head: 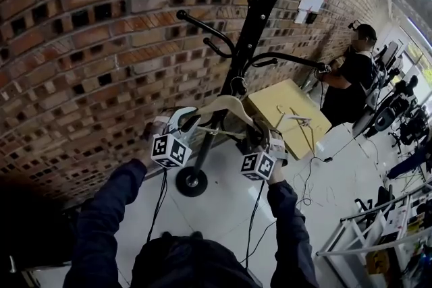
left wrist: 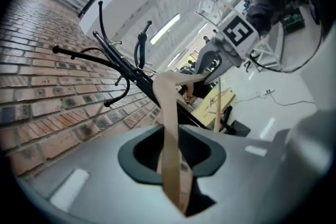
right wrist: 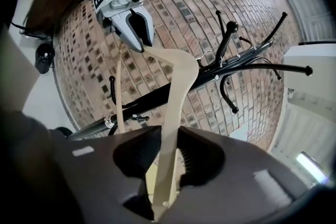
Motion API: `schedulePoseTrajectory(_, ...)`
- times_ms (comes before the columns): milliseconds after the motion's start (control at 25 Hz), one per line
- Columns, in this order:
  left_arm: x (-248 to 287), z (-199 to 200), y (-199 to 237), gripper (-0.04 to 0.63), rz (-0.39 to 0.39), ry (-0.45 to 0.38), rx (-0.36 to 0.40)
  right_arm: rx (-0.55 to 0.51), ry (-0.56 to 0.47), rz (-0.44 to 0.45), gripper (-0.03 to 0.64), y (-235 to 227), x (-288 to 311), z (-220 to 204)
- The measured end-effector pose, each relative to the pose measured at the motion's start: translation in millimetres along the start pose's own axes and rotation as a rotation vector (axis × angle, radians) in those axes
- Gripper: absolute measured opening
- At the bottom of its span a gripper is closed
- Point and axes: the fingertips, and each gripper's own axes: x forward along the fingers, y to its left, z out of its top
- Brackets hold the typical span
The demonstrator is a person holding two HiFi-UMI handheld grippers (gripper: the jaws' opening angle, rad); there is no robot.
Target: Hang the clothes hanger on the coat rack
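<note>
Fingers of the left gripper [left wrist: 170,155] are drawn in narrow on one arm of the hanger [left wrist: 169,107], and the pale wood runs up out of the gap between them. Those of the right gripper [right wrist: 167,162] pinch the other arm in the same way, with the wood lying against both pads as far as that gripper's own view shows.

A grip at each end probably serves to keep the hanger level and stop it swinging. It also leaves the hook [head: 237,85] free in the middle, so the person can steer it by moving both hands together. Both grippers point roughly level toward the rack [head: 255,23], which stands on the floor just beside the brick wall [head: 81,44].

The hanger spans the space between the two sets of fingers, off the floor and in front of the rack's pole. It sits below the upper pegs. Its hook rises from the middle, well apart from either gripper, right at the pole and near the root of a low peg. Whether the hook has caught on that peg cannot be told. If it has not, seating it looks like the step in hand.
</note>
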Motion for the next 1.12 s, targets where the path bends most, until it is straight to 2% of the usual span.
schedulePoseTrajectory(120, 2, -1, 2, 0.089, 0.056, -0.002, 0.029, 0.007, 0.001, -0.024, 0.11, 2, 4, -1)
schedulePoseTrajectory(200, 3, -1, 3, 0.092, 0.066, 0.004, 0.014, 0.021, 0.009, -0.019, 0.112, 2, 7, -2)
schedulePoseTrajectory(400, 4, 2, 6, 0.161, 0.055, -0.01, -0.059, 0.081, 0.015, 0.027, 0.153, 4, 11, -7)
schedulePoseTrajectory(600, 8, 4, -3, 0.161, 0.021, 0.012, -0.054, 0.082, 0.016, 0.008, 0.166, 1, 1, -10)
schedulePoseTrajectory(760, -5, 9, 6, 0.161, 0.087, 0.006, -0.081, 0.142, -0.004, -0.045, 0.164, -14, -24, -11)
schedulePoseTrajectory(840, -19, 16, 10, 0.161, 0.107, -0.011, -0.124, 0.204, -0.012, -0.048, 0.162, -17, -43, -9)
schedulePoseTrajectory(920, -34, 29, 6, 0.161, 0.094, -0.029, -0.179, 0.26, -0.018, -0.03, 0.147, -12, -65, -8)
schedulePoseTrajectory(1120, -66, 66, -41, 0.161, -0.014, -0.054, -0.253, 0.396, -0.033, 0.005, 0.149, 7, -125, -5)
